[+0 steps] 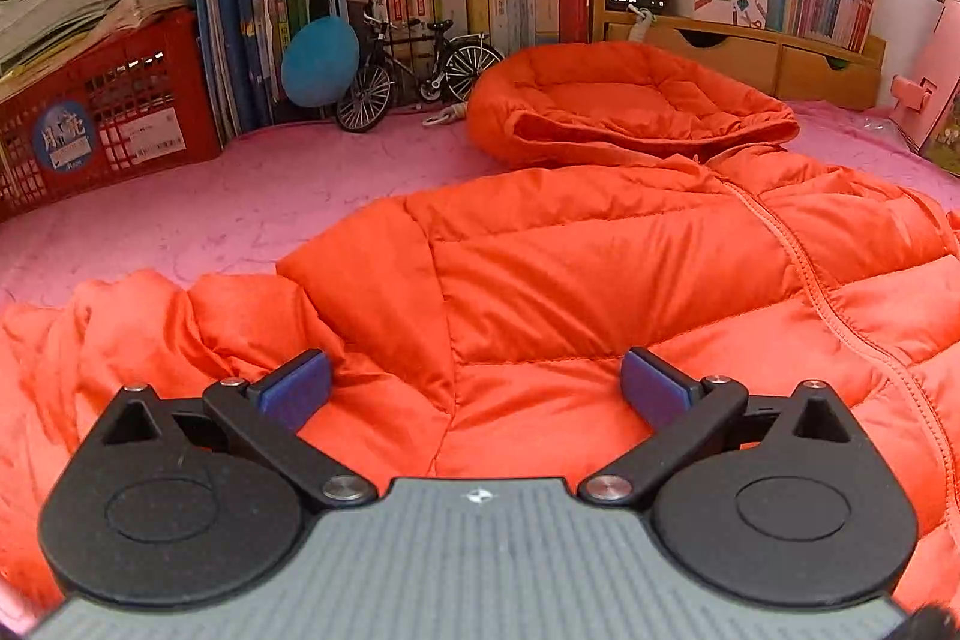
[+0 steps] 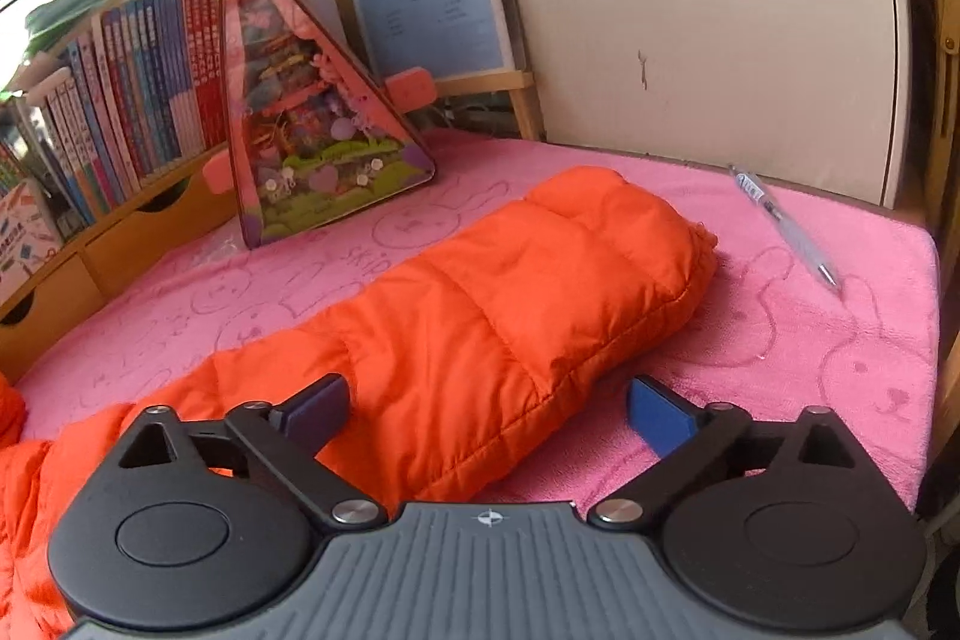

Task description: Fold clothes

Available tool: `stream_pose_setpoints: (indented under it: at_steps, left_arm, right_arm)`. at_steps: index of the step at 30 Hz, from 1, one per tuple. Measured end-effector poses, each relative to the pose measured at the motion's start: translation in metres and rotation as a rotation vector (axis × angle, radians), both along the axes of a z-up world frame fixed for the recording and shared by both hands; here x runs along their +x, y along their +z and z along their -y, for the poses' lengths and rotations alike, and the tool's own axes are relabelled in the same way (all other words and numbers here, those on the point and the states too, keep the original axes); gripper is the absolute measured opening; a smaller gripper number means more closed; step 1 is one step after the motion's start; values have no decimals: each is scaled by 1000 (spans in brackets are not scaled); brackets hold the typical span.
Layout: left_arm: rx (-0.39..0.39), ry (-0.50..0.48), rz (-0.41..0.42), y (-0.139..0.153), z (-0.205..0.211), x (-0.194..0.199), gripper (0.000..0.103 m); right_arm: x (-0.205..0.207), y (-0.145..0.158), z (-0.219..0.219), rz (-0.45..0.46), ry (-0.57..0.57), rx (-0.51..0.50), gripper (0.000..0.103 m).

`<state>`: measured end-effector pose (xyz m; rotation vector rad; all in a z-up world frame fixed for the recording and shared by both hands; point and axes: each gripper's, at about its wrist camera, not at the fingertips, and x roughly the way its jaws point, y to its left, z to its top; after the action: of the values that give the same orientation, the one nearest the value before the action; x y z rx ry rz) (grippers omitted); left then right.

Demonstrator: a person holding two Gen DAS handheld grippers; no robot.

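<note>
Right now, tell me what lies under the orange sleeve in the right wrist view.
The sleeve lies flat on the pink blanket, which shows all around it. Whatever is directly beneath the sleeve is covered.

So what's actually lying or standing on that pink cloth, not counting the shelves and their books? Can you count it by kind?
Orange jacket: 1
Model bicycle: 1
Blue ball: 1
Red crate: 1
Triangular toy case: 1
Pen: 1
Total: 6
Both the left gripper and the right gripper are open, holding nothing.
</note>
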<state>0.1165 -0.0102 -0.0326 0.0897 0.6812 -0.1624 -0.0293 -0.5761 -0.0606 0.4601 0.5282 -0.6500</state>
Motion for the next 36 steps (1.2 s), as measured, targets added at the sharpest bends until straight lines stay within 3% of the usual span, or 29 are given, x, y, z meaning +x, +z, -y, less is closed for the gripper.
stream_pose_setpoints:
  at_steps: [7,13,16,20,26,32,36]
  left_arm:
    - [-8,1,-8,-3,0,1,103]
    - [3,-10,1,4,-1,-8,103]
    - [28,-26,18,16,1,-27,103]
    - [18,-60,42,35,2,-64,103]
    - [84,-68,62,47,3,-135,103]
    - [51,-19,-1,52,-11,-233,103]
    - [15,-74,-2,61,-11,-293,103]
  right_arm:
    - [19,-2,-6,-92,44,-52,103]
    - [3,5,-36,-76,165,-77,103]
    - [-15,16,-70,-75,288,-143,103]
    - [-42,32,-119,-68,429,-188,103]
    - [-88,53,-192,-63,608,-253,103]
    - [-155,57,-242,-133,614,-231,103]
    - [-207,62,-268,-145,673,-196,103]
